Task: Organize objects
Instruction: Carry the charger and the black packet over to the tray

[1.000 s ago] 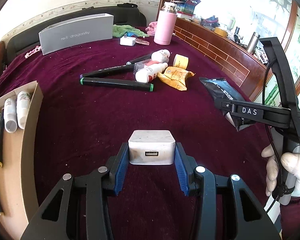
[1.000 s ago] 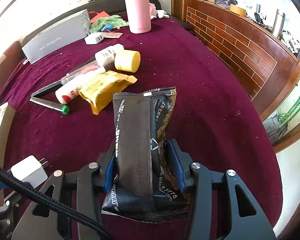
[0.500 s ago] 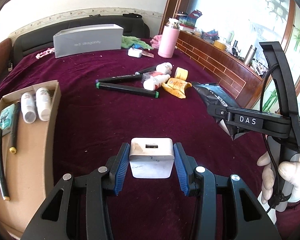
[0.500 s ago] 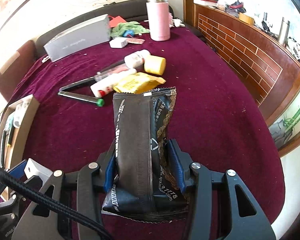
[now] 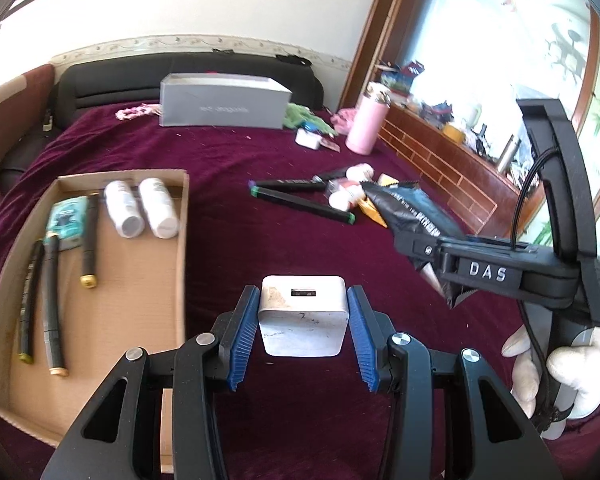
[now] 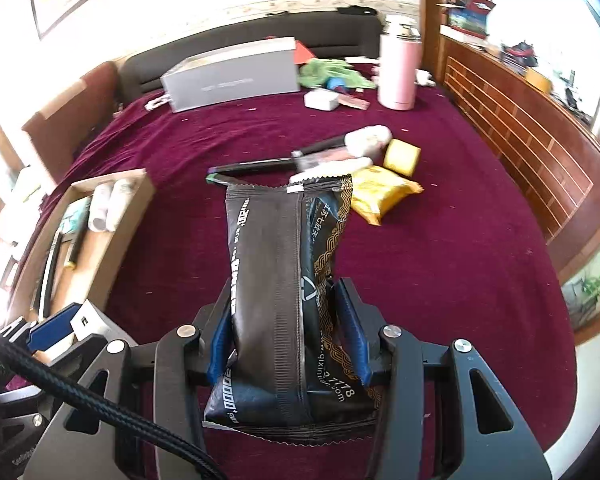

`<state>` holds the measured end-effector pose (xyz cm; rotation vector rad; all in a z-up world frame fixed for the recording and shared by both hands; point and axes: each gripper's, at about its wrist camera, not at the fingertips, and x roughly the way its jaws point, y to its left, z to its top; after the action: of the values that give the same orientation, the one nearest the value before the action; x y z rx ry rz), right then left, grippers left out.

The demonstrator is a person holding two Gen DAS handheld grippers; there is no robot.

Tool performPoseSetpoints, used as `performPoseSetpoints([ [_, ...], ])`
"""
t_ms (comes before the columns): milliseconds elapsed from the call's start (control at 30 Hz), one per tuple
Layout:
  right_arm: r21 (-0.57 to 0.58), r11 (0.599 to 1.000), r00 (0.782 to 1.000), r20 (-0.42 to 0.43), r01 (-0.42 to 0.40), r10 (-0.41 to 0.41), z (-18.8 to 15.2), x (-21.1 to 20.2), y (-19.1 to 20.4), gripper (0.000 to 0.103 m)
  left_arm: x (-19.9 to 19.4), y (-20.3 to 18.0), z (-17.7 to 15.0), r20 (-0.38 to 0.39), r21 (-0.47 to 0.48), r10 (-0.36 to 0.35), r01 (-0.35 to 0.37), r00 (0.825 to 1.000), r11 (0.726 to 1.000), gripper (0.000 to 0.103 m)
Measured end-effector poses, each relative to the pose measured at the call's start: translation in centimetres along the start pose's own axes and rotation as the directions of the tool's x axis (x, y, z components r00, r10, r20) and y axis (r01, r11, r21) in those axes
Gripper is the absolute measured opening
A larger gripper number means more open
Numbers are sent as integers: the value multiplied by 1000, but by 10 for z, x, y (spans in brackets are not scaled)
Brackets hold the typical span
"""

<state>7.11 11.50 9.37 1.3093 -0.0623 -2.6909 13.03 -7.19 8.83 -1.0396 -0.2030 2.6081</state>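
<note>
Looking along the left gripper [image 5: 303, 322], I see its blue pads clamped on either side of a white charger [image 5: 303, 320], carried clear above the maroon bedspread [image 5: 260, 248]. The charger's port faces away, toward the far end of the bed, and its short body runs along the fingers. Just to the left lies an open cardboard box [image 5: 182, 240] holding two white bottles [image 5: 140, 208], a teal packet [image 5: 67, 216] and several dark pens [image 5: 50, 304], all lying with their length running near to far. Farther off on the right sit two black markers [image 5: 300, 200] and a pile of small items. At the right edge a gloved hand [image 5: 560, 364] holds the right gripper [image 5: 436, 252], with a black snack bag [image 5: 416, 216] in it.

From the right gripper's [image 6: 286, 328] own camera, its pads are closed on that black snack bag [image 6: 284, 272] about the lower half. The bag's long axis follows the fingers, its crimped top pointing to the far end of the bed. Beyond it lie a yellow packet [image 6: 384, 194] and a yellow cap [image 6: 402, 156]; a pink flask [image 6: 398, 72] and a grey box [image 6: 232, 74] stand at the far end. The cardboard box [image 6: 128, 216] is to the left.
</note>
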Motion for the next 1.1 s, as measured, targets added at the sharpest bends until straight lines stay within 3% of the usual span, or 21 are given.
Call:
performPoseSetpoints([
  [400,-128,986,994,-39,-102,98,6,10,86,46,-27,74,-6,52,-137,63,-55,997,989,39],
  [767,-172,967,978,-118,-190,171,10,32,146,46,-29,147,-14,39,-248,132,-118,990,961,39],
  [1100,-180,956,960,-200,-232,195,19,68,192,46,-22,166,-18,24,-256,103,-94,994,962,39],
])
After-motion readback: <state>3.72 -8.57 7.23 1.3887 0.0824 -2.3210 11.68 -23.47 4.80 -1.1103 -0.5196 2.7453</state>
